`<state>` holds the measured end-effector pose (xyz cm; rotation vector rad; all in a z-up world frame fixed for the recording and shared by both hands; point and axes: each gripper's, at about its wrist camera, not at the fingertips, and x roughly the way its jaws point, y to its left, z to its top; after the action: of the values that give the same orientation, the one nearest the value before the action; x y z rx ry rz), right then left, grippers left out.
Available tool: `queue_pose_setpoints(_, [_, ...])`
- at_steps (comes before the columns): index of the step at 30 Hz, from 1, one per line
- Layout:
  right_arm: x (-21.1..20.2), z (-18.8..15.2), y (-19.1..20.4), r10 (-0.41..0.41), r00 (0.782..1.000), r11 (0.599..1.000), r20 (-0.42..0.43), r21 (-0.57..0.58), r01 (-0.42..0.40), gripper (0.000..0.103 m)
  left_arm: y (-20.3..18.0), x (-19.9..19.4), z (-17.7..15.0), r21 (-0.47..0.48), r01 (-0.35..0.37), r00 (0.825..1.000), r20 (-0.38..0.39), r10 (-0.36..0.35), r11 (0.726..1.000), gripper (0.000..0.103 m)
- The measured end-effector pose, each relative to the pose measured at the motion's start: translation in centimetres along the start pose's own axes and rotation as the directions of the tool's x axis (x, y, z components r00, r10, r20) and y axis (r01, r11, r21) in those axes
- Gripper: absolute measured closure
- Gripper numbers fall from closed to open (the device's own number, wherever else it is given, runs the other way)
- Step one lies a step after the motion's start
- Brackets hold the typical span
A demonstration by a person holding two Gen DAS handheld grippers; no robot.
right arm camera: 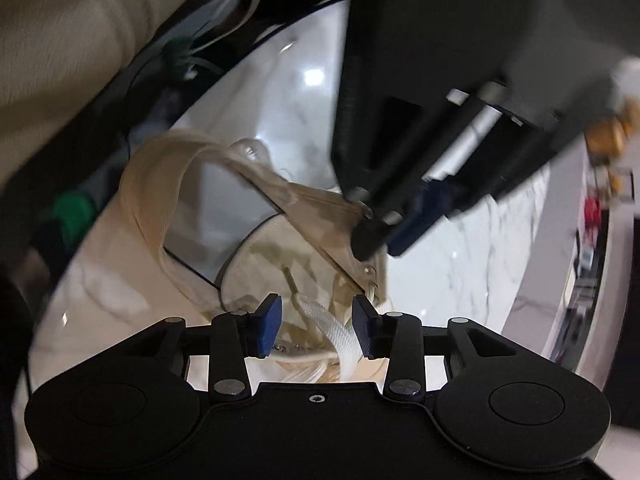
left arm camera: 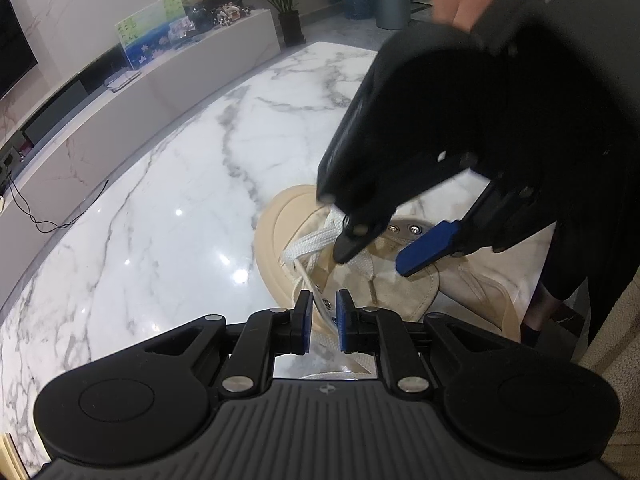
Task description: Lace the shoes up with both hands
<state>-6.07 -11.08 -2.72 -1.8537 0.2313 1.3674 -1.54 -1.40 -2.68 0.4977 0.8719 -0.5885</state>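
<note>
Left tongs [left arm camera: 324, 316] pinching eyelet flap [left arm camera: 320, 312]

The left gripper [left arm camera: 324, 322] is matt black plastic: a ribbed grey-black deck, two round housings at the sides, and linkage arms pinned with silver round-headed screws. Its fingers [left arm camera: 305, 322] carry thin blue pads on their inner faces. A small cross-shaped mark sits at the deck's front edge. The right gripper [right arm camera: 318, 330] has the same build, with black linkage, silver screws, blue ribbed pads and a single small screw centred on its smooth black deck. Seen from the left wrist, its body bears pale printed lettering, too blurred to read, beside a black sleeve [left arm camera: 600, 240]
</note>
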Motion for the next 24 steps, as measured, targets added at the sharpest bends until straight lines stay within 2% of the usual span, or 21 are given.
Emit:
queue_pose_setpoints(4, [0.8,0.2,0.1,0.002,0.999,0.998,-0.034,-0.062,-0.004,0.071,0.1,0.1,-0.2,-0.004,0.004,1.000,0.006,-0.004,1.000,0.092])
queue_pose_setpoints(8, [0.9,-0.1,-0.8,0.052,0.997,0.998,-0.055,-0.032,-0.053,0.072,0.2,0.3,-0.2,-0.007,0.008,1.000,0.012,-0.008,1.000,0.091])
queue_pose_setpoints(11, [1.4,-0.3,-1.0,0.063,0.996,0.998,-0.069,-0.018,-0.064,0.094,0.3,0.3,-0.2,-0.008,0.007,1.000,0.014,-0.007,1.000,0.091])
queue_pose_setpoints(14, [1.6,-0.5,-1.1,0.071,0.995,0.997,-0.069,0.013,-0.070,0.102,0.4,0.3,-0.4,-0.011,0.006,1.000,0.014,-0.006,1.000,0.090])
queue_pose_setpoints(16, [1.4,-0.7,-1.1,0.069,0.996,0.997,-0.064,0.034,-0.067,0.103,0.4,0.3,-0.4,-0.013,0.007,1.000,0.015,-0.007,1.000,0.090])
queue_pose_setpoints(21, [0.2,-1.5,-2.0,0.041,0.998,0.978,-0.037,0.206,-0.033,0.103,0.3,0.4,-0.4,-0.011,0.006,1.000,0.018,-0.006,1.000,0.090])
queue_pose_setpoints(24, [-0.9,-2.1,-2.5,0.038,0.999,0.941,-0.005,0.336,-0.034,0.103,0.3,0.4,-0.4,-0.010,0.003,1.000,0.018,-0.003,1.000,0.090])
